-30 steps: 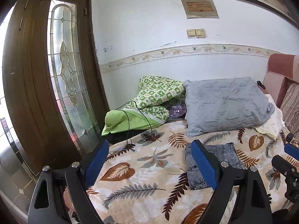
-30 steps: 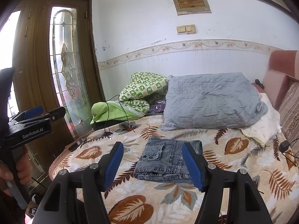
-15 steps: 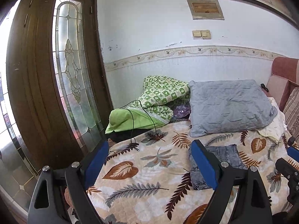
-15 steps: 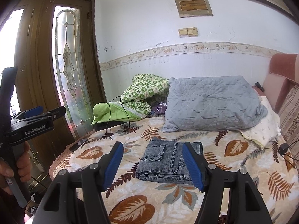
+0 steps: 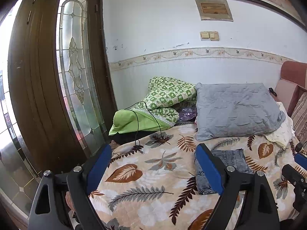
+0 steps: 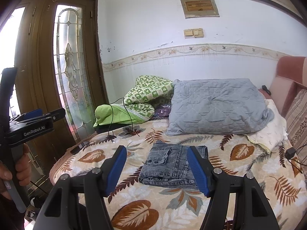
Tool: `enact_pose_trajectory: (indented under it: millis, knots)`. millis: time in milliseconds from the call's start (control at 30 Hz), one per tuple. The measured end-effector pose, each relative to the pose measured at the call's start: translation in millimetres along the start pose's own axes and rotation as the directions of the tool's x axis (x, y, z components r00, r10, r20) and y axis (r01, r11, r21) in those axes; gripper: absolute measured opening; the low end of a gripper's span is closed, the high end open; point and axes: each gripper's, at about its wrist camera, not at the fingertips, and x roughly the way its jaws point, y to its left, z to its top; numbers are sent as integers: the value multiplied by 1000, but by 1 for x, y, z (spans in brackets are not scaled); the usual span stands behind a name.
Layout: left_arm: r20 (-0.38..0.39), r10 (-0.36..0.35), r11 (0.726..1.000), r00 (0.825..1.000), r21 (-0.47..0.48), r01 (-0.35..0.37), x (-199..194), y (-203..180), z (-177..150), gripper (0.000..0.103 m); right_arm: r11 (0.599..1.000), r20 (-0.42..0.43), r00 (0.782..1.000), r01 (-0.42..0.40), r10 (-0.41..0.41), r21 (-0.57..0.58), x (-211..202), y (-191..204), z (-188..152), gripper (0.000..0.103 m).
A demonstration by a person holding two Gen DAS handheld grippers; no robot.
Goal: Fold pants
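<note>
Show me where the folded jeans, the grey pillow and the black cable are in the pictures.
folded jeans (image 6: 172,164): right wrist view, top layer near the pocket flap.
grey pillow (image 6: 214,105): right wrist view, middle of its face.
black cable (image 5: 138,118): left wrist view, stretch over the green cloth.

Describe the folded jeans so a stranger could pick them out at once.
Start at the bed with the leaf-print bedspread. The big grey pillow lies near the wall; just in front of it, apart from it, sit the folded jeans. They are the only faded grey-blue denim there, a compact rectangle with a snap-buttoned pocket flap on top.
</note>
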Motion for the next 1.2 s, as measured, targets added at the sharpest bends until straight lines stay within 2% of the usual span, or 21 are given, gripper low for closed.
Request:
enact_pose_trajectory:
  millis: [1200]
  knots:
    - [-17,5,1000,1000,-2,-5,5,5,-3,90,1000,-8,1000,11,-10,13,7,-2,-3,69]
